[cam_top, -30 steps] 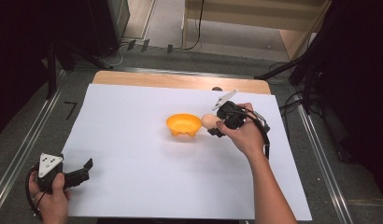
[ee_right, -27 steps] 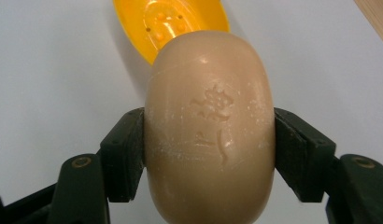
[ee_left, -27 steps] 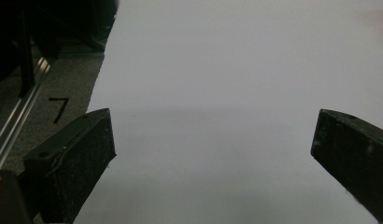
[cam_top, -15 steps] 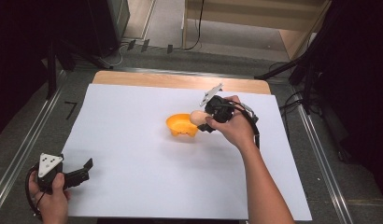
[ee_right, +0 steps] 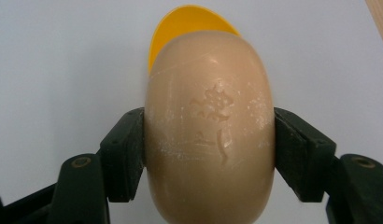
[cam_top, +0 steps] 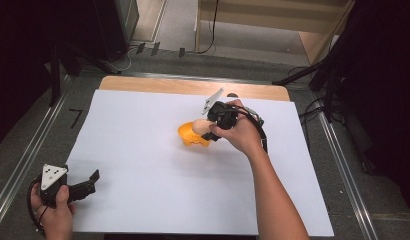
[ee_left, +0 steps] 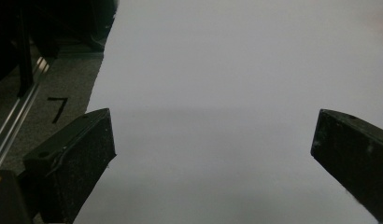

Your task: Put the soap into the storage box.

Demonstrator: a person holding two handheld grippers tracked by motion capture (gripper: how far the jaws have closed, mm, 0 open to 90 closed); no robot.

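Observation:
A beige oval soap bar [ee_right: 210,126] with a stamped mark sits squeezed between the two black pads of my right gripper [ee_right: 209,149]. In the high view that gripper [cam_top: 205,131] holds the soap [cam_top: 199,126] over the small orange bowl [cam_top: 189,136] near the middle of the white sheet. The bowl's yellow-orange rim [ee_right: 189,21] peeks out behind the soap. My left gripper [cam_top: 88,182] rests at the sheet's near-left corner, jaws wide apart with only white paper between the fingers [ee_left: 73,158].
The white sheet [cam_top: 143,165] covers most of the table, with a strip of wooden tabletop [cam_top: 158,86] along the far edge. Grey carpet [cam_top: 28,165] with a black mark and a metal rail lie to the left. Dark stands and cables surround the table.
My right hand has carried the soap leftward, from beside the bowl's right edge to over the bowl. The left hand has stayed put.

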